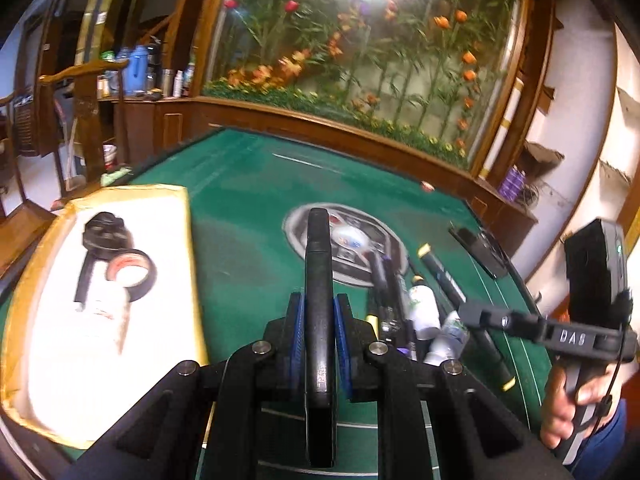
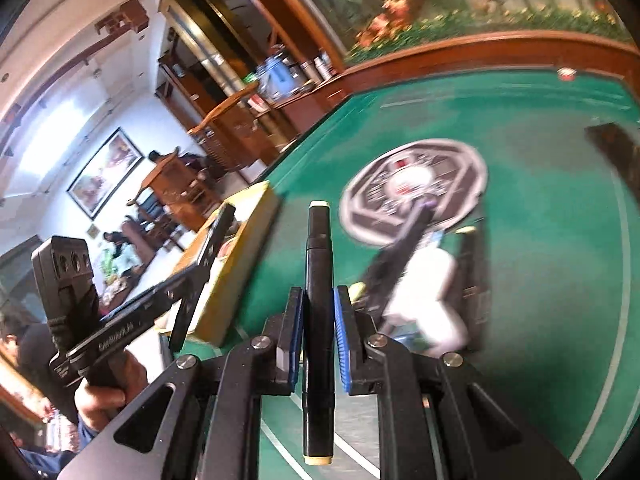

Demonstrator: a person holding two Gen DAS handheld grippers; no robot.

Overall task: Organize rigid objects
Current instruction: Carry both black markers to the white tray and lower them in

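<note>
Left gripper [image 1: 319, 312] clamps pen [image 1: 318, 264]; pile [image 2: 424, 280] blurred.

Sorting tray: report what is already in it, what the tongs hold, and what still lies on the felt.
Done: the tray holds a roll of black tape and a black round tool. In hand: the left tongs grip a black pen; the right tongs grip a black marker with pale caps. Left: a pile of markers and white bottles remains on the green table.

Matt green cloth table [image 1: 248, 200]; glossy black plastic marker [image 2: 318, 280].
</note>
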